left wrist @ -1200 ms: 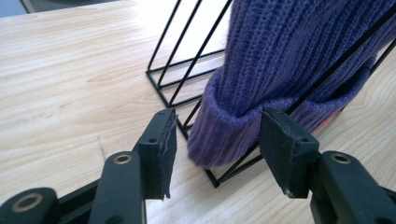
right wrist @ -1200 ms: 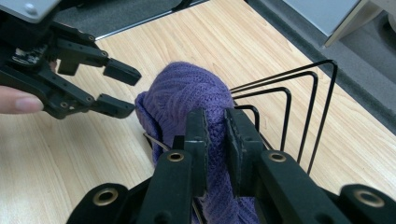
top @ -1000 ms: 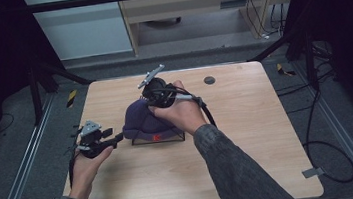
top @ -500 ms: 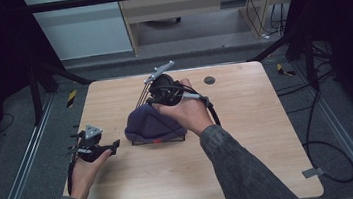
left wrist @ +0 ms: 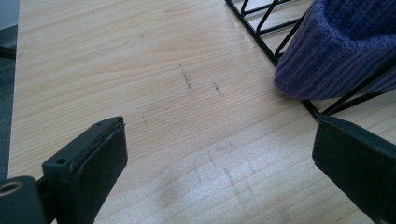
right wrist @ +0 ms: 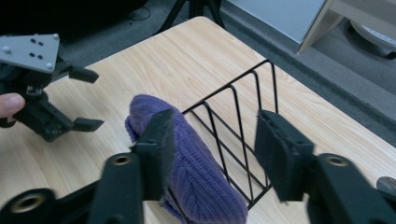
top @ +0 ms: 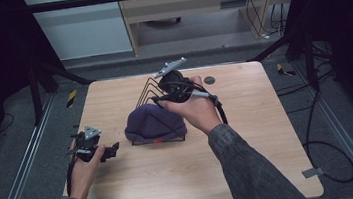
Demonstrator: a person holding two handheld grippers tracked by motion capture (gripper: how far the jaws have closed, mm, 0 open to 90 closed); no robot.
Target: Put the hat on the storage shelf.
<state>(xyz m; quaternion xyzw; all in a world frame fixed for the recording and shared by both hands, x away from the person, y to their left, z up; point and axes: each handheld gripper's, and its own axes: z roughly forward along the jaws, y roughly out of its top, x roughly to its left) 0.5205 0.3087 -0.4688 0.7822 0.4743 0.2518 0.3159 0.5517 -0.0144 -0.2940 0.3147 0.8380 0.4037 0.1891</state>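
- The beanie (top: 154,123) lies draped over the black wire rack (top: 144,94) at mid-frame of the high view, on the wooden table (top: 255,146).
- The right gripper (top: 170,85) hovers just above the rack's upper end, jaws apart, holding nothing.
- The left gripper (top: 111,150) sits at left of frame, jaws wide and empty, near the rack's corner.
- Judged step: settling the beanie; a gripper should pinch the ribbed cuff, not the wires.
- The beanie is soft purple rib-knit; the rack is thin, rigid, slanted rods.

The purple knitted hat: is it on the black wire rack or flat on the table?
On it: the purple knitted hat drapes over the black wire rack, whose wires pass beneath it.
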